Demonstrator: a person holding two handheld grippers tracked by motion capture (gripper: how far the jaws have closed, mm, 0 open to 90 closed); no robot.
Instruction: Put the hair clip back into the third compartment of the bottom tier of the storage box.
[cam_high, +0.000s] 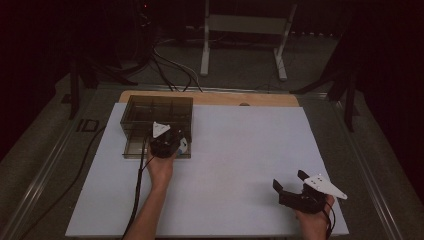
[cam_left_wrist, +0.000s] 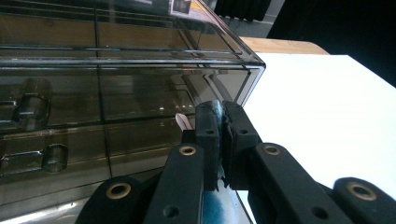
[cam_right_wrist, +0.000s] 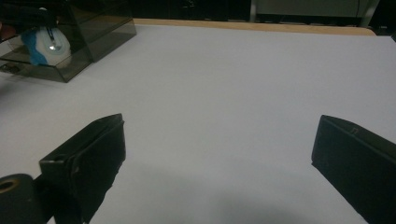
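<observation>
Left gripper view: left gripper (cam_left_wrist: 220, 140) jaws pinch a blue-white item (cam_right_wrist: 46, 46) over the open drawer (cam_high: 131, 150) at the table's far-left corner; early release risks a miss. Right gripper (cam_high: 292, 186) jaws wide.

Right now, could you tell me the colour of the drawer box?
Smoky translucent brown drawer box, clearest in the left gripper view.

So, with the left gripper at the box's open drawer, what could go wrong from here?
1. The left gripper has its jaws nearly closed, seemingly on something thin and dark; with so narrow a hold it might slip out.
2. The blue-and-white object lies in the open drawer close to that gripper; a careless move could knock it.
3. The right gripper is open and far from the box, so a pull might slide the unheld box.
</observation>
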